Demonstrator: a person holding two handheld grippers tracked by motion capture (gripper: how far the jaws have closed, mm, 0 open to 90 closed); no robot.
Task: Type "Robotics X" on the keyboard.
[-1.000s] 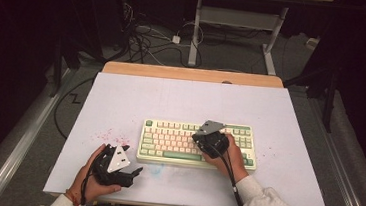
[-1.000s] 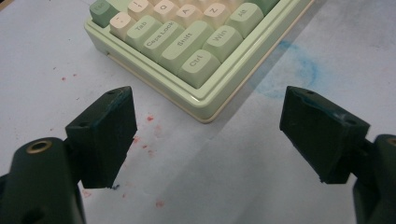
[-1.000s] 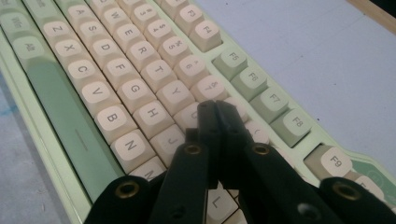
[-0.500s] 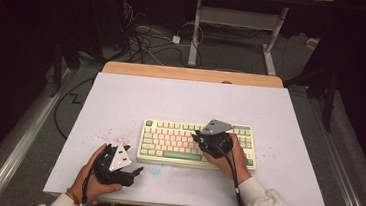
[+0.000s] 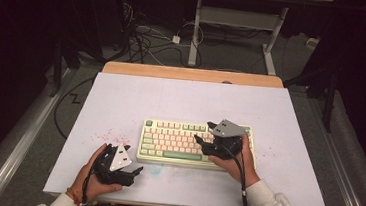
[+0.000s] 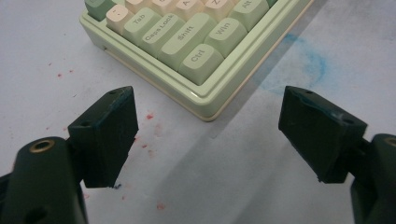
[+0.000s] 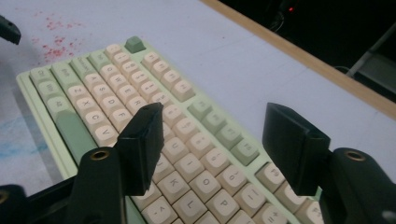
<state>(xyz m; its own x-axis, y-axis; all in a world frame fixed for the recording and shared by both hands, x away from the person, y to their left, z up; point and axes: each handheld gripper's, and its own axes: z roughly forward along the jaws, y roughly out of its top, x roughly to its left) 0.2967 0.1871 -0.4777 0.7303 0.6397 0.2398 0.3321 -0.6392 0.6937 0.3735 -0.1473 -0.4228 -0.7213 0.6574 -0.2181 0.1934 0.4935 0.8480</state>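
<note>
A pale green keyboard [image 5: 177, 141] with cream and green keys lies near the middle of the white table [image 5: 171, 102]. My left gripper [image 5: 135, 173] rests on the table just off the keyboard's near left corner, open and holding nothing. In the left gripper view the gripper [image 6: 208, 100] frames the corner with the Ctrl key [image 6: 201, 59] between its wide jaws. My right gripper [image 5: 205, 131] hovers over the right half of the keyboard, pointing left. In the right gripper view the gripper [image 7: 215, 114] stands open above the letter keys [image 7: 140, 100], gripping nothing.
Red specks [image 5: 113, 136] dot the table left of the keyboard, and a blue smudge [image 6: 310, 65] marks it near the front. A wooden strip [image 5: 193, 74] edges the far side. Cables [image 5: 146, 39] and desk legs [image 5: 195, 34] lie on the floor beyond.
My right gripper has shifted slightly right and away over the keyboard. The left gripper has stayed put beside the corner.
</note>
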